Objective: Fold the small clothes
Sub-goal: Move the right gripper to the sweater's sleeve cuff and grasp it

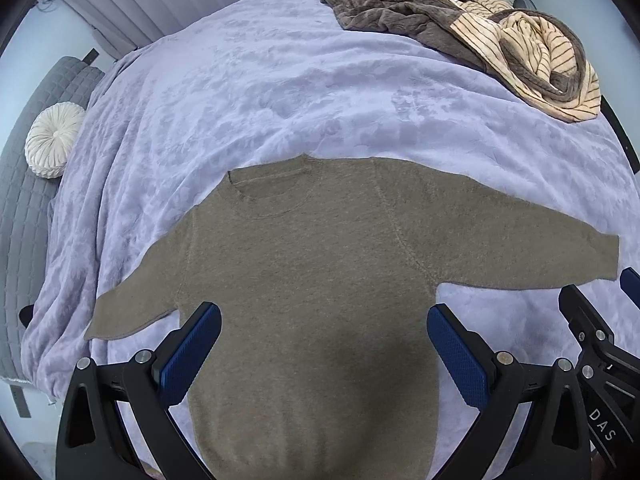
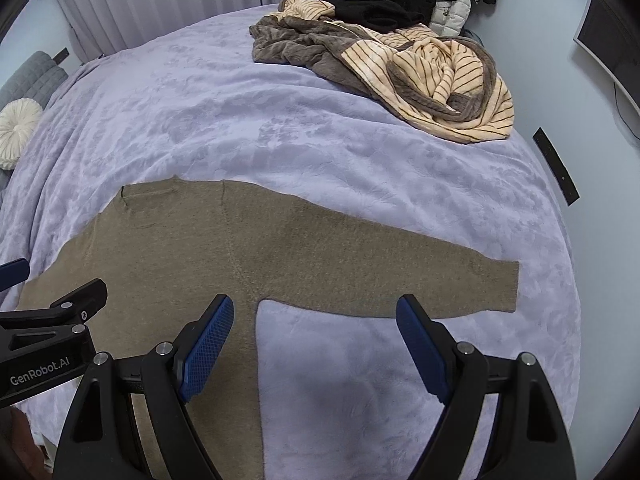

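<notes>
Left wrist view is showing me one brown sweater (image 1: 312,280) lying flat on the lavender bed (image 1: 240,92), collar toward 12 o'clock, sleeves running out along the 9-to-3 line. I'm holding the left gripper (image 1: 324,356) over its body, jaws spread and gripping nothing. The right gripper (image 2: 316,348) is hovering with jaws spread too, straddling the sweater's side edge, the right sleeve (image 2: 400,272) stretching from 12 toward 2 o'clock, so I'm judging that arm nearer it. One pile of clothes (image 2: 400,72) is waiting at 1 o'clock.
</notes>
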A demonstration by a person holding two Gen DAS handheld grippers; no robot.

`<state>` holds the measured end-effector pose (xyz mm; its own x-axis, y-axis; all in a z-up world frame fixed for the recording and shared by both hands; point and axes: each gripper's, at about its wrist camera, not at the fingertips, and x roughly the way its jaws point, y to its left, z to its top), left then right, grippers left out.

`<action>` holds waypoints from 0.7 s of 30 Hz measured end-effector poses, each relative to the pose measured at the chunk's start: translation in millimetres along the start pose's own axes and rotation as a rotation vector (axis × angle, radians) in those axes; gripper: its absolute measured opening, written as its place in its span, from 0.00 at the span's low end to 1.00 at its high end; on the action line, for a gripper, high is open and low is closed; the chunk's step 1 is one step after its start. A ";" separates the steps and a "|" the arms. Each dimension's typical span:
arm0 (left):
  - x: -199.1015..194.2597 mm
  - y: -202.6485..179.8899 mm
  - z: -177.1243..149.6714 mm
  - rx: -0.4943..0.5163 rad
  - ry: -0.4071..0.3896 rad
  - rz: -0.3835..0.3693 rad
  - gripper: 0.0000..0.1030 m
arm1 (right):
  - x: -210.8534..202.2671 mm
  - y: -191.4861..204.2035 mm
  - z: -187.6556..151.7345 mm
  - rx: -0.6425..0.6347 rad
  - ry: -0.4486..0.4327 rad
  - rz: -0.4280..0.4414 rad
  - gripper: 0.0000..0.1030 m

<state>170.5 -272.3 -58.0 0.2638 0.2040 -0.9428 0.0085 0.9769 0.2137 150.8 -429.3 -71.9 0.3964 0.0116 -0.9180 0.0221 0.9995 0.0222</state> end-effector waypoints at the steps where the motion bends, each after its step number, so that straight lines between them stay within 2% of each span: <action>1: 3.4 -7.6 3.3 0.008 -0.001 -0.002 1.00 | 3.1 -4.6 0.8 0.007 0.003 -0.002 0.83; 14: 51.1 -101.1 30.8 0.121 0.028 -0.044 1.00 | 64.0 -90.8 3.2 0.128 0.081 -0.090 0.83; 21: 71.6 -125.8 39.2 0.157 0.052 -0.046 1.00 | 101.5 -128.9 -4.9 0.184 0.124 -0.135 0.83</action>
<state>226.1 -383.1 -142.3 0.2093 0.1667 -0.9635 0.1708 0.9640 0.2039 183.7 -556.8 -169.8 0.2630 -0.1066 -0.9589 0.2382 0.9703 -0.0425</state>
